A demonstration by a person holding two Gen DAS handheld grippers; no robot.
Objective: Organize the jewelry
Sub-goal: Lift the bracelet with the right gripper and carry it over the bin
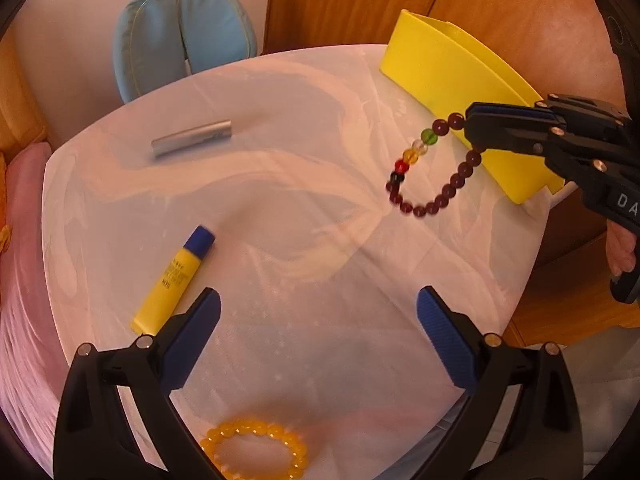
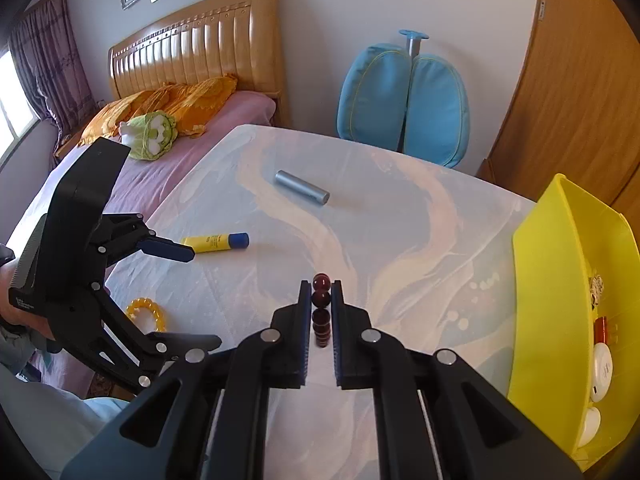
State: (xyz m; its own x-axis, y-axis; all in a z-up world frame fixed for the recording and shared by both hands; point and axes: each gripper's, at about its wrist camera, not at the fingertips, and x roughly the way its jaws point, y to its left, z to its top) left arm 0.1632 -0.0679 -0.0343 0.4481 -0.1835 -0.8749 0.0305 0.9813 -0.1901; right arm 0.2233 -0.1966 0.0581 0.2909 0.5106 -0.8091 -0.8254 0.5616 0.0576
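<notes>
Left gripper (image 1: 318,312): nearest to me in the left wrist view, at 6 o'clock; its jaws stand wide apart and hold nothing.
Amber bracelet (image 1: 256,446): it lies on the table cloth (image 1: 280,200) just below the open left fingers, at 6 o'clock, not touched.
Yellow tube (image 1: 170,280): at 8 o'clock, flat on the cloth, blue cap pointing away; it looks like a cosmetic, not jewelry.
Right gripper (image 2: 321,300): its pads are closed on the dark bead bracelet (image 1: 434,168), which hangs free as a loop above the cloth, at 2 o'clock in the left wrist view.
Yellow bin (image 1: 460,80): directly behind the hanging loop, at the table's edge; small items already lie inside it.
Silver cylinder (image 1: 192,138): far, at 11 o'clock, apart from everything.
Step in hand: I judge the dark bracelet is lifted and on its way to the bin.
Next move: carry the loop over the bin's rim, high enough that the lowest beads do not catch, then release. The amber bracelet waits for the left gripper.
</notes>
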